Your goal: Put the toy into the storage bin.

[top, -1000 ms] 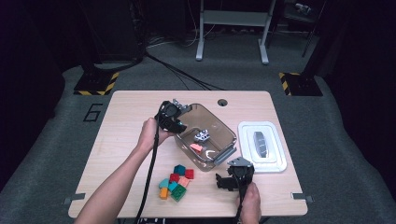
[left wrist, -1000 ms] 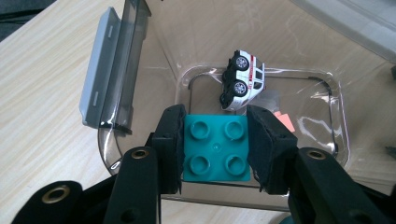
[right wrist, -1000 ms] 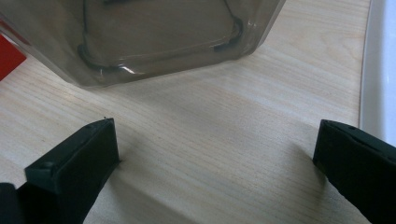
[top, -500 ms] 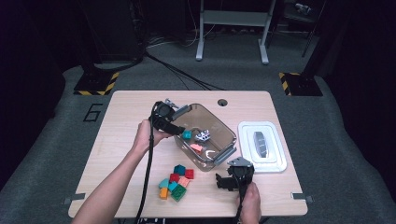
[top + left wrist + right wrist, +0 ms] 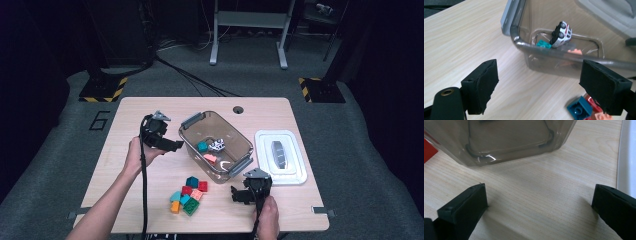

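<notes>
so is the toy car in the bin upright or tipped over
Tipped over. In the left gripper view the toy car lies on its side inside the clear bin, wheels facing sideways, beside a teal brick.

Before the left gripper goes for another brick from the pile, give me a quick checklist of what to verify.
1. Left gripper empty: ok; its jaws have just been opening and nothing sits between them.
2. Last teal brick inside the clear bin: ok, beside the toy car and a pink brick.
3. Brick pile within reach on the table: ok, in front of the bin.
4. Right gripper clear of the pile: ok, open, right of it.
5. Lid off the bin: ok.
</notes>
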A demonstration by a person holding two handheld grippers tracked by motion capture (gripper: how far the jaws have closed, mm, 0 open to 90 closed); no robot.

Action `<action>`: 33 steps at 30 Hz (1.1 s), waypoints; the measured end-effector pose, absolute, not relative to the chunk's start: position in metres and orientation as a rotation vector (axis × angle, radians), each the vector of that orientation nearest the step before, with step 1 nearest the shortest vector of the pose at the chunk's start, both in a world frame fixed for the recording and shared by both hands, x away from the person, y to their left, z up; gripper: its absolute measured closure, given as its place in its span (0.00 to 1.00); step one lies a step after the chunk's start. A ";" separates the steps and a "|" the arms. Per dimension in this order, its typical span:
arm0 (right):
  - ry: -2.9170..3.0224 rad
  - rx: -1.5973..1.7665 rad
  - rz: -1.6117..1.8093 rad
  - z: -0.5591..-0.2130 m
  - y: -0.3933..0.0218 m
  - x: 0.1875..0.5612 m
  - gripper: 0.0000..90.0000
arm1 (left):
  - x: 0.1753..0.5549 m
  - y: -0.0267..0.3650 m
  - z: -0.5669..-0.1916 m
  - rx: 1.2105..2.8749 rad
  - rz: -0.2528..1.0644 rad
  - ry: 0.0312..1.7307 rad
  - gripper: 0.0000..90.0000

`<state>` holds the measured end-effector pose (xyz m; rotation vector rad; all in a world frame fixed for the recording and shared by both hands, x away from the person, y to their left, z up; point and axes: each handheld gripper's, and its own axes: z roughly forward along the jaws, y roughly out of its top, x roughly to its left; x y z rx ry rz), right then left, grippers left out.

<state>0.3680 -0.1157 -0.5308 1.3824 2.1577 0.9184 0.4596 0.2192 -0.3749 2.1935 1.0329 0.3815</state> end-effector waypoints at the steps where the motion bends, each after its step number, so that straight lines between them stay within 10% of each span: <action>1: 2.158 1.382 0.918 -0.531 -0.116 0.368 0.00 | 0.457 0.221 -0.376 2.192 0.384 1.038 0.17; 33: 2.160 1.380 0.916 -0.531 -0.116 0.369 0.00 | 0.370 0.229 -0.459 2.299 0.325 1.019 0.13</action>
